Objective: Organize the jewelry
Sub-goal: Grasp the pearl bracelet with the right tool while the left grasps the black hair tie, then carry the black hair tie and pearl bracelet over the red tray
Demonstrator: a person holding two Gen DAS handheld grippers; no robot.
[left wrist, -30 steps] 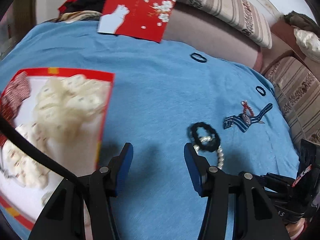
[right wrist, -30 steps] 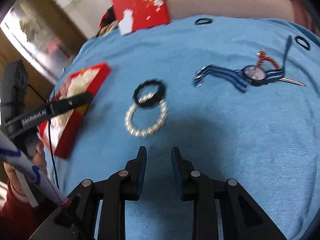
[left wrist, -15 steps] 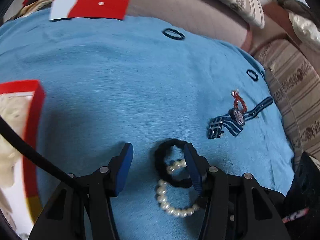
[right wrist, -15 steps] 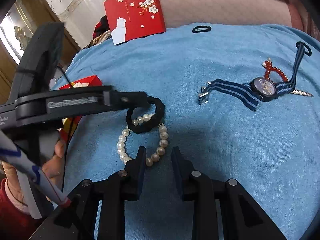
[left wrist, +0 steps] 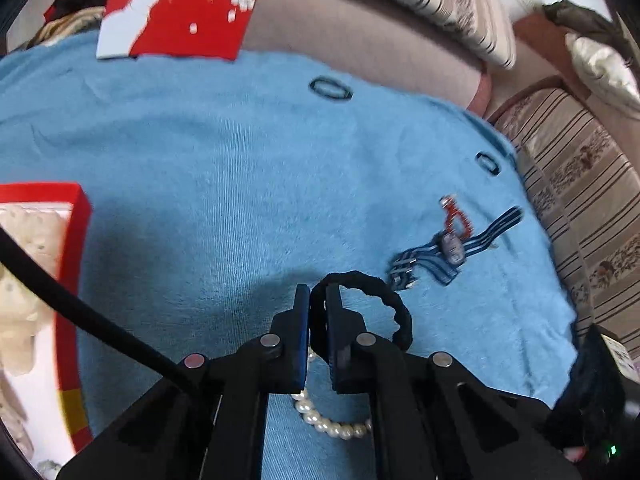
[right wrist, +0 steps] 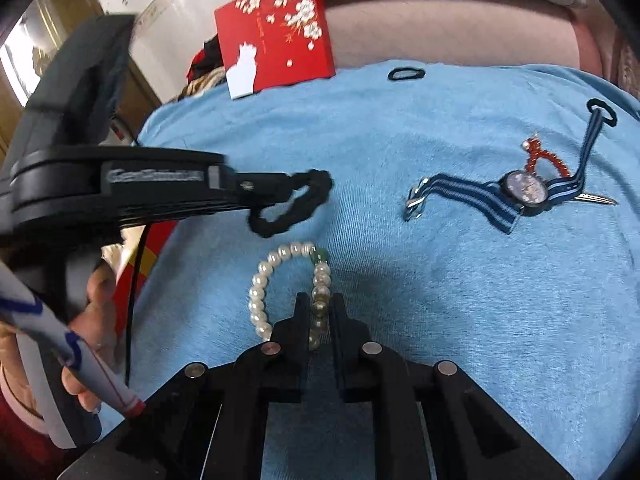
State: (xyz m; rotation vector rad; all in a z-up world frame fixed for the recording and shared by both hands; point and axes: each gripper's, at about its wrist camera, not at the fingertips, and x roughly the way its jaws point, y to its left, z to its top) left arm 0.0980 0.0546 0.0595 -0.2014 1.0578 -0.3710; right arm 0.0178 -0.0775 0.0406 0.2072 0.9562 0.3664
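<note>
My left gripper [left wrist: 317, 296] is shut on the black scrunchie [left wrist: 384, 300] and holds it just above the blue cloth; in the right wrist view the scrunchie [right wrist: 296, 204] hangs from its tips. My right gripper [right wrist: 320, 304] is shut on the pearl bracelet [right wrist: 260, 292], which lies on the cloth; part of the bracelet [left wrist: 332, 426] shows under my left gripper. A watch [right wrist: 524, 190] with a blue striped strap and a red bead charm [right wrist: 540, 156] lie to the right.
An open red box [left wrist: 76, 240] with a cream lining sits at the left. Its red lid [right wrist: 276, 36] leans against the sofa at the back. Two thin black hair ties [left wrist: 331, 89] [left wrist: 487, 162] lie on the far cloth [left wrist: 200, 160]. Striped cushions [left wrist: 580, 184] border the right.
My left gripper closed on the black scrunchie and lifted it off the pearl bracelet. My right gripper moved forward and closed on the bracelet.
</note>
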